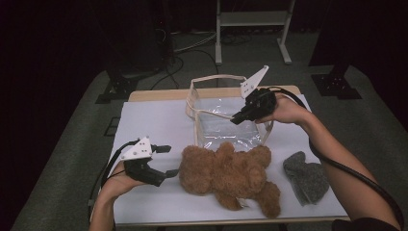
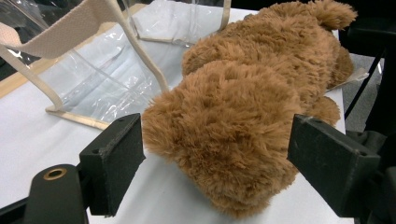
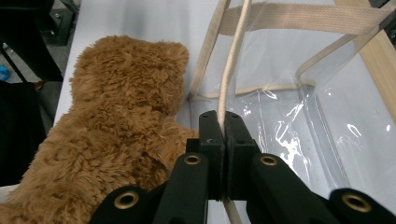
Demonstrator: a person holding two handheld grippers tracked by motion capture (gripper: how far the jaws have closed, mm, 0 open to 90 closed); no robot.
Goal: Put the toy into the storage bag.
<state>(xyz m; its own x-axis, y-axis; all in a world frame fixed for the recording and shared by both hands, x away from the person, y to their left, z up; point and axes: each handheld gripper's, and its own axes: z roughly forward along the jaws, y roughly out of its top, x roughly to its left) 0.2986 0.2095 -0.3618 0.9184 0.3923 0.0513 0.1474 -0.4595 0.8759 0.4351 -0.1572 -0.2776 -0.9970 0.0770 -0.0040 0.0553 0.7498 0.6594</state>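
Observation:
A brown plush teddy bear (image 1: 230,175) lies on its side on the white table cover (image 1: 154,120), in front of a clear plastic bag with beige trim (image 1: 216,122). My left gripper (image 1: 171,161) is open at the bear's left end, and the left gripper view has the bear (image 2: 233,112) between its two black pads without touching them. My right gripper (image 1: 235,119) is shut on the bag's beige rim strap (image 3: 232,70) and holds the bag's mouth up. The bear (image 3: 116,130) lies just beside that bag (image 3: 289,116).
A grey knitted cap (image 1: 306,176) lies on the cover at the right of the bear. The wooden table edge (image 1: 159,95) runs behind the bag. A white metal stand (image 1: 252,29) is on the floor beyond the table.

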